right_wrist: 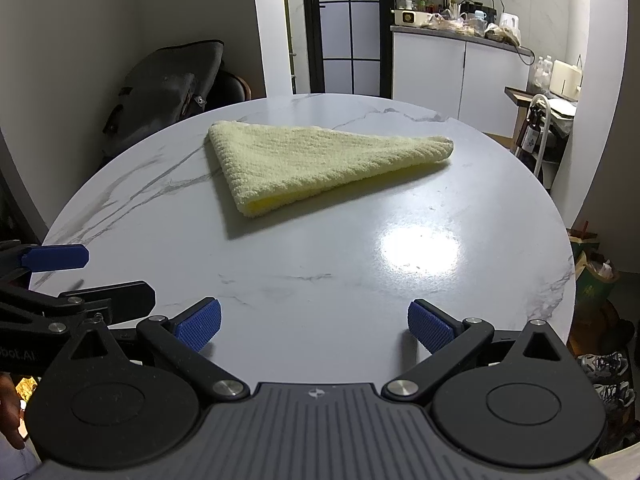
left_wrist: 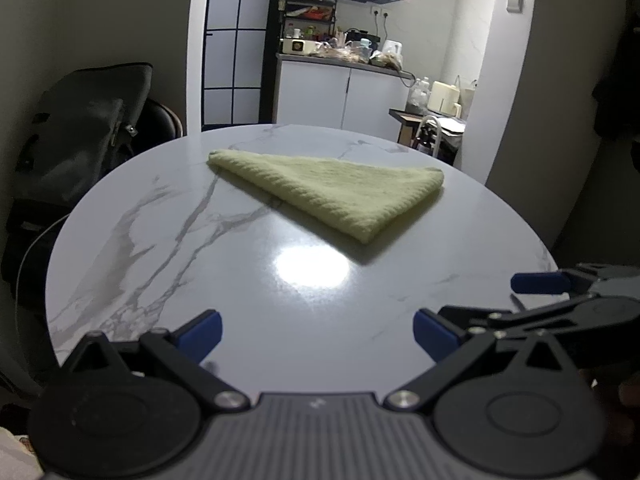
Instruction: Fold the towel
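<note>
Already the yellow towel (right_wrist: 316,164) lies folded into a triangle on the marble table (right_wrist: 360,272). Our left hand-held gripper (left_wrist: 316,334) and right hand-held gripper (right_wrist: 314,326) stand wide and empty, well apart from the towel. We judge another fold needs a corner grasped.

A round table (right_wrist: 360,280) with a white marble-look top, grey-veined and glossy, shows a bright patch of reflected light near its front edge. One pale yellow towel (right_wrist: 304,164) lies flat on it toward the far edge, folded into a triangle with one corner pointing to the front.
</note>
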Available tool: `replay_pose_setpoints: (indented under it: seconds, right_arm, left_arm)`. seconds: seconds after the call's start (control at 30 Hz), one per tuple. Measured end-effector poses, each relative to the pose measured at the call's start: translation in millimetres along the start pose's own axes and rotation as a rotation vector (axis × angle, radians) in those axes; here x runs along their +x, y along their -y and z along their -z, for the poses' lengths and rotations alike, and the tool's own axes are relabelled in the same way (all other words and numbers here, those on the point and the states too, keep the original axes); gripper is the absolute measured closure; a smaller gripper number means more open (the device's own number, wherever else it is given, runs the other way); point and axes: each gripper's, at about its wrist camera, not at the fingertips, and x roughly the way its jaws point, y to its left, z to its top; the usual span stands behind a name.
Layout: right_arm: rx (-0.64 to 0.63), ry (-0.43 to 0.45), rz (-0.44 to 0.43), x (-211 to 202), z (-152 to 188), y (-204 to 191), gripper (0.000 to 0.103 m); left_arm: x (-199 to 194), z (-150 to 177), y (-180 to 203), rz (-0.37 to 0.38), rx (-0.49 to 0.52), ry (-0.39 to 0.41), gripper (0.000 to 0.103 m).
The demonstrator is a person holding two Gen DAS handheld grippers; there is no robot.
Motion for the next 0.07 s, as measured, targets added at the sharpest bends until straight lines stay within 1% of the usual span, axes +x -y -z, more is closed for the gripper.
replay_pose_setpoints:
  seconds: [0.07]
  right_arm:
    - [-0.001, -0.006, 0.001, 1.5, -0.2, 0.4, 0.001]
  left_arm:
    - [1.8, -0.7, -0.4, 0.002, 0.002, 0.001, 0.0]
